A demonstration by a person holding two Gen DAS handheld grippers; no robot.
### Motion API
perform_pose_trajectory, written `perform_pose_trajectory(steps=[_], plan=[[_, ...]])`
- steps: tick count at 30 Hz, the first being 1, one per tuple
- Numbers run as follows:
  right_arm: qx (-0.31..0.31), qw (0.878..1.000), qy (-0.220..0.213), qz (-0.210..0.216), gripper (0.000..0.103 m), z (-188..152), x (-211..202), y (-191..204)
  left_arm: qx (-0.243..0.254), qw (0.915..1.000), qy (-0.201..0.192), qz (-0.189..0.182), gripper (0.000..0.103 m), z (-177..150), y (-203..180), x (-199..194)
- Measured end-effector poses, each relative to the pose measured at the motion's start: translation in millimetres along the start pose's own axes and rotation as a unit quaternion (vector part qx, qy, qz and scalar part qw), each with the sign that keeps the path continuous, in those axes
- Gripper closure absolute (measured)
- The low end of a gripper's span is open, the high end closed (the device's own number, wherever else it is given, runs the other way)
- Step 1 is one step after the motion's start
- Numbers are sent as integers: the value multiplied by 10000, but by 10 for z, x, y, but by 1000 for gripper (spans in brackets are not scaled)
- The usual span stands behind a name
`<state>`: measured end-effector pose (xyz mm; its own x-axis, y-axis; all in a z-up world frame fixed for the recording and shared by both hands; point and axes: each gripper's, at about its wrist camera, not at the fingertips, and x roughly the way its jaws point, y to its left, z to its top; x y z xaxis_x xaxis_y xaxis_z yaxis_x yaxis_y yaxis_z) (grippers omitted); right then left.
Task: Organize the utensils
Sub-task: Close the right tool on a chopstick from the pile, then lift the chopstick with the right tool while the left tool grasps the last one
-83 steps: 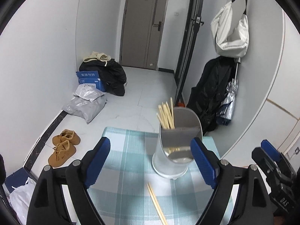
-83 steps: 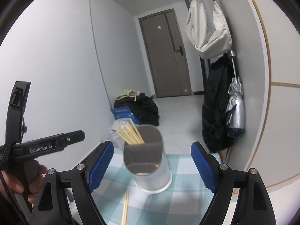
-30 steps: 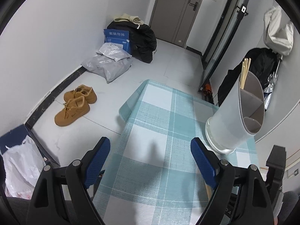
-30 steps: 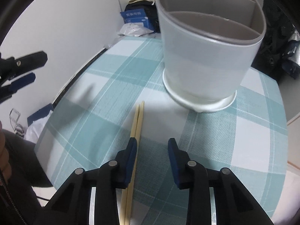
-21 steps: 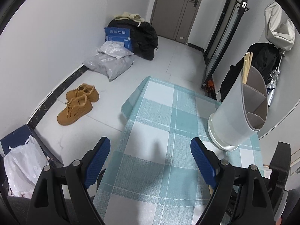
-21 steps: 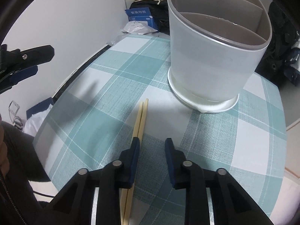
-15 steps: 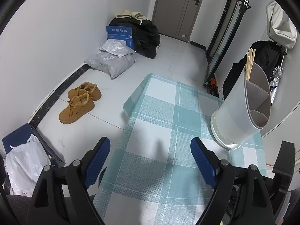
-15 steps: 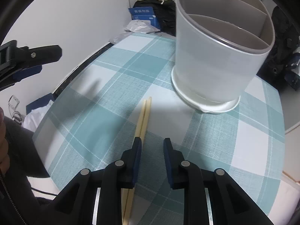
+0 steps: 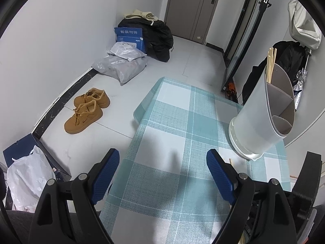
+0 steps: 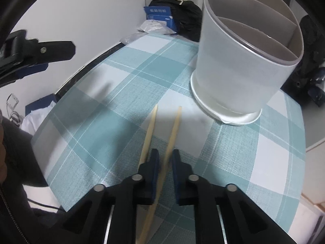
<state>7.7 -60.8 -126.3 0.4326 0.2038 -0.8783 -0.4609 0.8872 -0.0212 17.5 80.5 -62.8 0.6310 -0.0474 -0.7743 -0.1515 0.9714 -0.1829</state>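
The right gripper (image 10: 164, 158) has just closed on one chopstick (image 10: 172, 134), seemingly to lift it to the holder (image 10: 243, 65), while the left gripper (image 9: 162, 174) waits open.

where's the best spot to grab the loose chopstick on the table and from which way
Take the chopstick on its shaft from above, pads across its width: it lies flat on the table, leaving only its sides free. The right gripper has just been closing there.
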Motion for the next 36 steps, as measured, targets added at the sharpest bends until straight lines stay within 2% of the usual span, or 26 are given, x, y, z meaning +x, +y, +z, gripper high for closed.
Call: perform_pose_trajectory(steps=[3, 11, 14, 24, 28, 31, 36], plan=[[-8, 10000, 45, 59, 98, -9, -22, -6, -4, 10000, 15, 36, 19, -5, 6, 9], [53, 9990, 394, 182, 98, -157, -130, -144, -158, 9998, 80, -18, 19, 20, 43, 7], [38, 9986, 515, 91, 98, -184, -161, -175, -209, 9997, 69, -42, 19, 28, 60, -4], [-76, 9994, 324, -75, 94, 82, 8, -58, -437, 9989, 119, 149, 19, 32, 191, 23], [-17, 9994, 333, 113, 98, 190, 80, -107, -434, 9986, 194, 222, 19, 26, 214, 49], [21, 9991, 360, 238, 98, 178, 56, -139, -481, 9981, 377, 52, 19, 27, 209, 86], [530, 9974, 109, 480, 99, 143, -93, -327, -307, 9985, 451, 75, 19, 3, 99, 112]])
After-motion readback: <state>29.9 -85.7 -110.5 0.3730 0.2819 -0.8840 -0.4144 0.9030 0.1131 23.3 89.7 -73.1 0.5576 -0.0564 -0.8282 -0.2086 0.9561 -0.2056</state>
